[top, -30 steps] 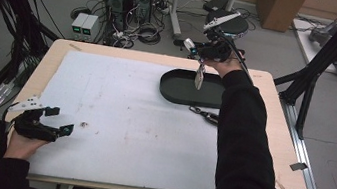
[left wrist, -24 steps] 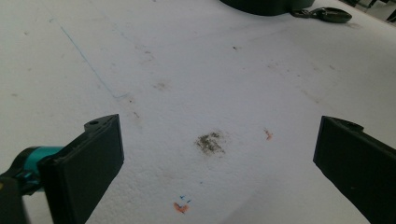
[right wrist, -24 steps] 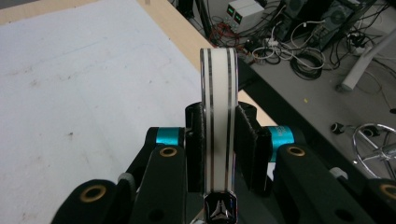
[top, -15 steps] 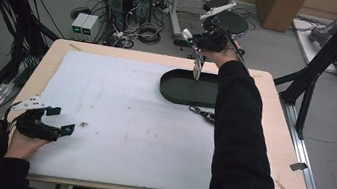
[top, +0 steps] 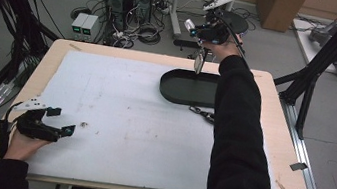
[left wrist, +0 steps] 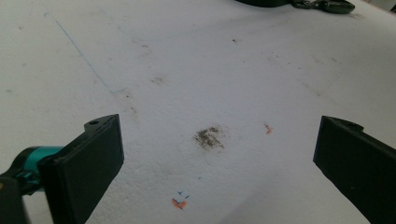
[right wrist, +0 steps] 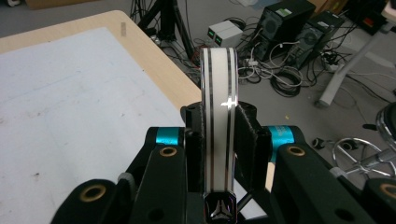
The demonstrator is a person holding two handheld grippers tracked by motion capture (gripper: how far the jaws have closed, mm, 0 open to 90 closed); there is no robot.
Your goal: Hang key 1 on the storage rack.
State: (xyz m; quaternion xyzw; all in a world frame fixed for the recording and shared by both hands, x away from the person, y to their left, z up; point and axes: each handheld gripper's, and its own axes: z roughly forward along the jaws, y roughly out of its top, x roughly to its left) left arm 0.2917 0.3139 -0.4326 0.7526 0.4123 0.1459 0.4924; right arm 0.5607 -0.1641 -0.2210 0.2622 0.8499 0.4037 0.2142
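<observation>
My right gripper [top: 200, 51] is raised above the table's far edge, behind a black oval tray [top: 182, 87]. It is shut on a slim white piece with chrome stripes [top: 198, 63], which hangs down from the jaws. In the right gripper view the same white piece [right wrist: 219, 93] stands edge-on between the pads of my right gripper [right wrist: 219, 135]. At the near left corner my left gripper [top: 60, 121] rests open on the white mat, held by a hand. The left gripper view shows my left gripper [left wrist: 217, 140] with jaws wide apart and nothing between them.
A small dark metal object [top: 202, 113] lies on the white mat [top: 123, 113] just in front of the tray, beside the right sleeve. A grey smudge [left wrist: 208, 137] marks the mat. Computers, cables and a stool stand on the floor beyond the table.
My right gripper has lifted and moved back, away from the tray toward the far edge, carrying the white piece. The left gripper stays put.
</observation>
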